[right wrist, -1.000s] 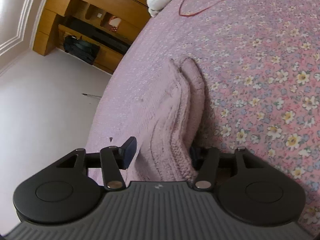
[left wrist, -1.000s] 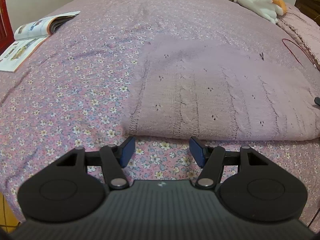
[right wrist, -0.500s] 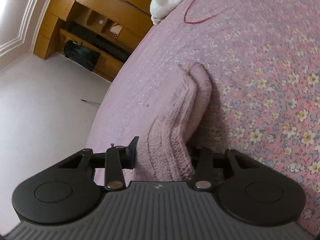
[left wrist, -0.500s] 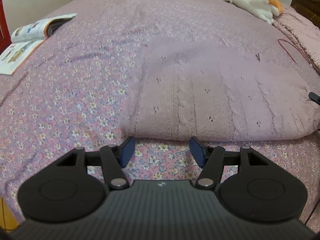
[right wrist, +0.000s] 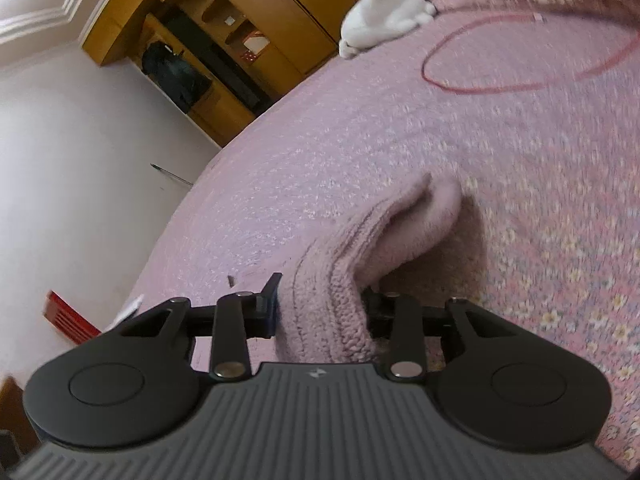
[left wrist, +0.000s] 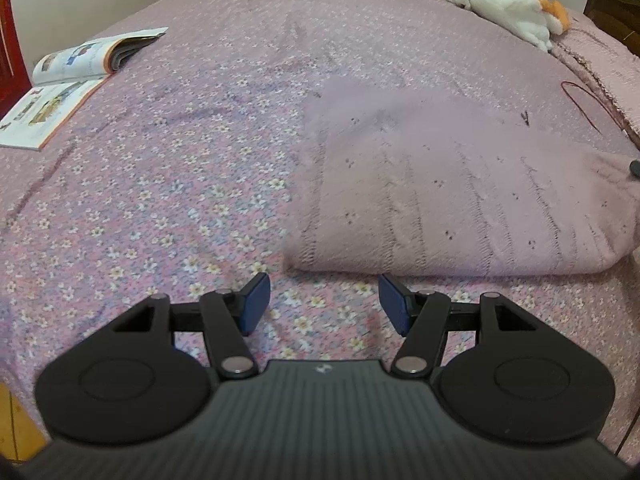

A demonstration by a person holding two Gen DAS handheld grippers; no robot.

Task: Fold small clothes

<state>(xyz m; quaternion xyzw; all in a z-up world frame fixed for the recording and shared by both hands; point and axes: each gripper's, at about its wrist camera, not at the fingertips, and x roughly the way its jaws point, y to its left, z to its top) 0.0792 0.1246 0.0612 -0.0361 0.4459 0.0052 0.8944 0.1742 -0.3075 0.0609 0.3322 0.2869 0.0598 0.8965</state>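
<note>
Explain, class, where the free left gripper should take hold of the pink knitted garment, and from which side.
Probably the near folded edge of the pink knitted garment, at its left corner, approached from the front. That rounded edge lies just beyond the open left gripper.

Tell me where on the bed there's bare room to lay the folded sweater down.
Free: the floral bedspread between the open magazine and the pink knitted sweater. Crowded: the far right corner, with the white plush toy and red cord.

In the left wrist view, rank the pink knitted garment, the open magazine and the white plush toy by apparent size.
1. pink knitted garment, clearly largest.
2. open magazine.
3. white plush toy, though it lies farthest away, so its true size is unsure.
</note>
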